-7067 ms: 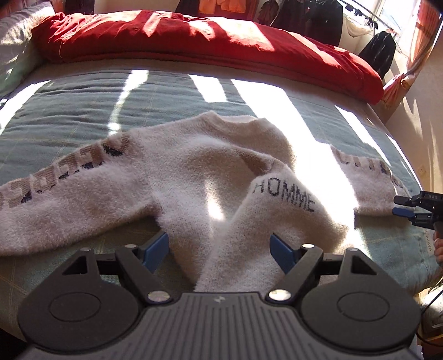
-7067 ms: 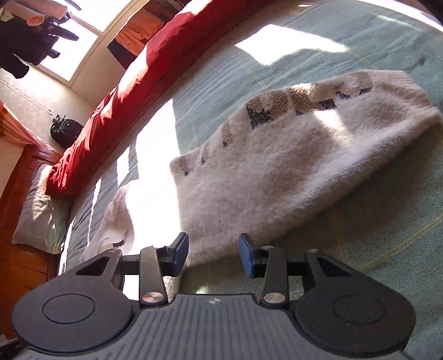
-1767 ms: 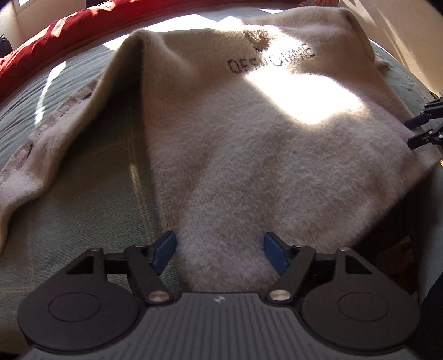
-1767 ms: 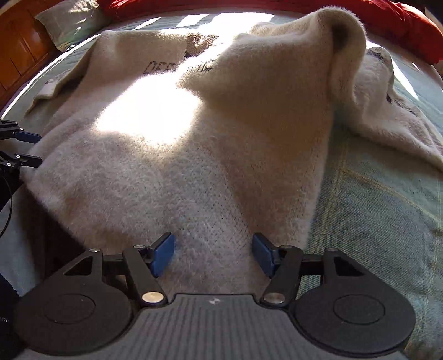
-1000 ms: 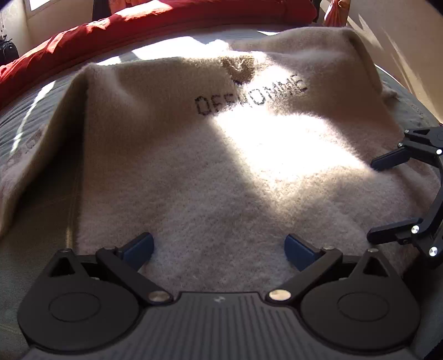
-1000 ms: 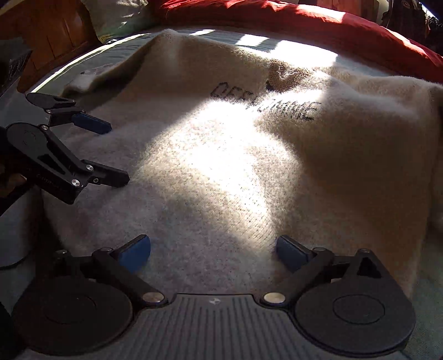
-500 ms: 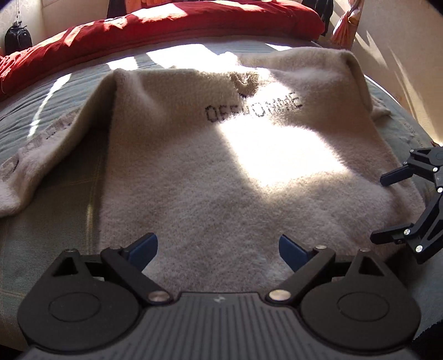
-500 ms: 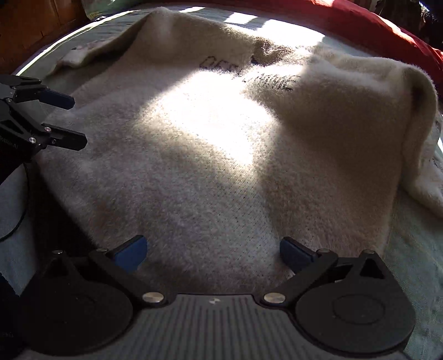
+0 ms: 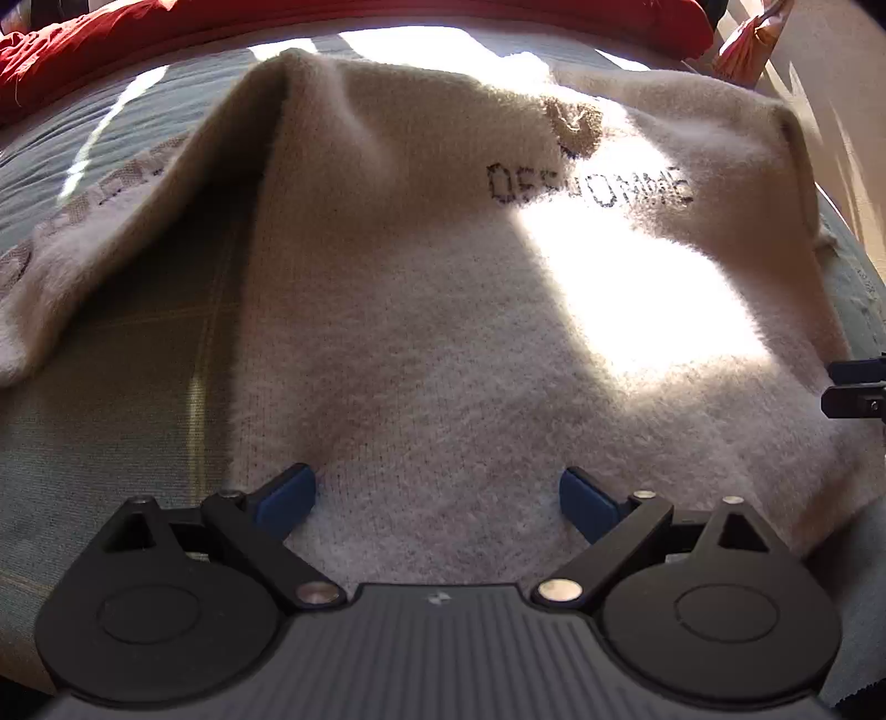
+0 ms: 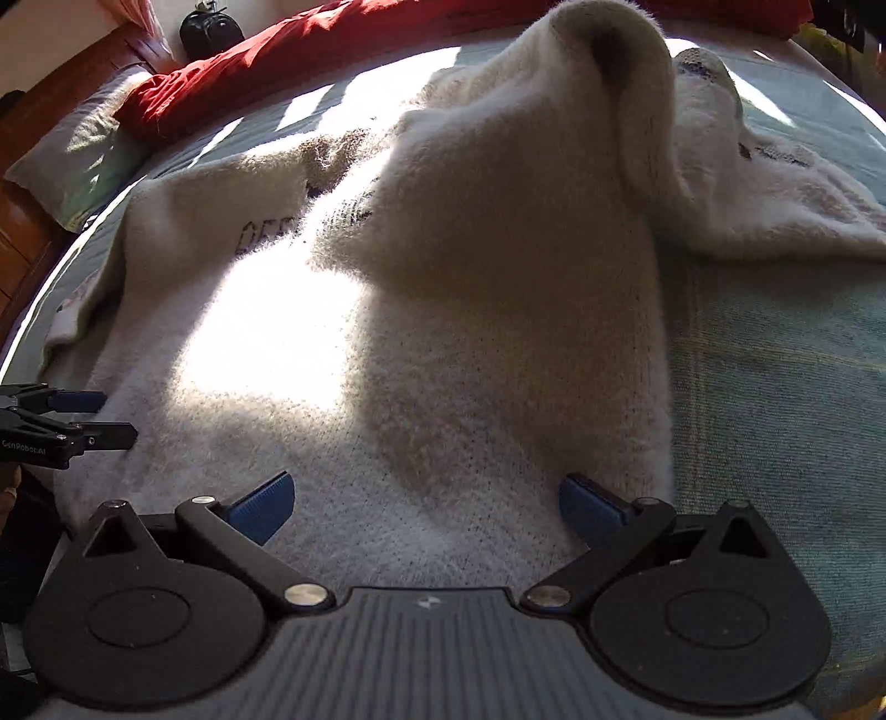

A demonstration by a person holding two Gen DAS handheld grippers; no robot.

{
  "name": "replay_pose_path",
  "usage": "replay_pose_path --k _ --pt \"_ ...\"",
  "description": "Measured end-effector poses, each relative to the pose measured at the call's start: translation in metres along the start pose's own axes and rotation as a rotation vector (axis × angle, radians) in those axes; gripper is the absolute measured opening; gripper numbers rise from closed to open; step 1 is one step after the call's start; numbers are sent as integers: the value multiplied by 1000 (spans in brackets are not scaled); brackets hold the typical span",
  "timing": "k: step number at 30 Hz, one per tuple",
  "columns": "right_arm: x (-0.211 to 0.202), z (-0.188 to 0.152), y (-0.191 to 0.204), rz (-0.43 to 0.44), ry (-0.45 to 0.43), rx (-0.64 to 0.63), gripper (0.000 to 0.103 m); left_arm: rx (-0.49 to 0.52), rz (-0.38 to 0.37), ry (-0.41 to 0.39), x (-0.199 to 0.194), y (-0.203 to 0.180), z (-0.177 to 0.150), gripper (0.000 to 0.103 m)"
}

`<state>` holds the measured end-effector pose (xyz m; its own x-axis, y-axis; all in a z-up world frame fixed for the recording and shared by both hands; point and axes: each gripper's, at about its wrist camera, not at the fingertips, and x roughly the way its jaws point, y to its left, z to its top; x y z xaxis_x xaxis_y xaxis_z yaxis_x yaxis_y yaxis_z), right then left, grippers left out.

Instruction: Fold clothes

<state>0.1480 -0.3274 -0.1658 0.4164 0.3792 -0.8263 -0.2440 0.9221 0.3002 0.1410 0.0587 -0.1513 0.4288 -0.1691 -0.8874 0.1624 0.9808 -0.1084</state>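
Clearly, both of my tools stood with their jaws apart and gripped nothing. The left gripper [image 9: 437,493] hovered at the near hem of the sweater [image 9: 443,343], its blue pads on either side of the knit. The right gripper [image 10: 426,498] did the same further along this hem, near the hem's right-hand corner.

The sweater lay chest up on the bed [image 10: 775,387], hem toward me, collar away. It was not flat: by the right gripper the cloth stood up in a tall hump [image 10: 598,66], and beyond this hump one sleeve [image 10: 775,194] lay spread. The other sleeve [image 9: 99,221] lay out on the opposite side of the sweater. Past the collar was a red duvet [image 9: 111,33].

I judged the sweater to be soft, fluffy and rather thick, so light but bulky, with no stiffness. It would sag and stretch if lifted at one point. I thought the best hold was at the hem corners or shoulder seams, taking both layers together, because the fuzzy pile alone could slip from the pads.
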Motion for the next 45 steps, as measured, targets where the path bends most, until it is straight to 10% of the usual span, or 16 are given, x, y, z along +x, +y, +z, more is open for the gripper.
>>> replay_pose_path --k 14,23,35,45 --pt "-1 24 22 108 -26 76 103 -73 -183 -35 -20 -23 36 95" --pt "6 -2 12 107 -3 124 103 -161 -173 87 -24 -6 -24 95" --pt "13 -4 23 45 4 59 103 -61 -132 -53 -15 -36 48 95" --pt "10 -4 20 61 1 73 103 -60 -113 -13 -3 -31 10 95"
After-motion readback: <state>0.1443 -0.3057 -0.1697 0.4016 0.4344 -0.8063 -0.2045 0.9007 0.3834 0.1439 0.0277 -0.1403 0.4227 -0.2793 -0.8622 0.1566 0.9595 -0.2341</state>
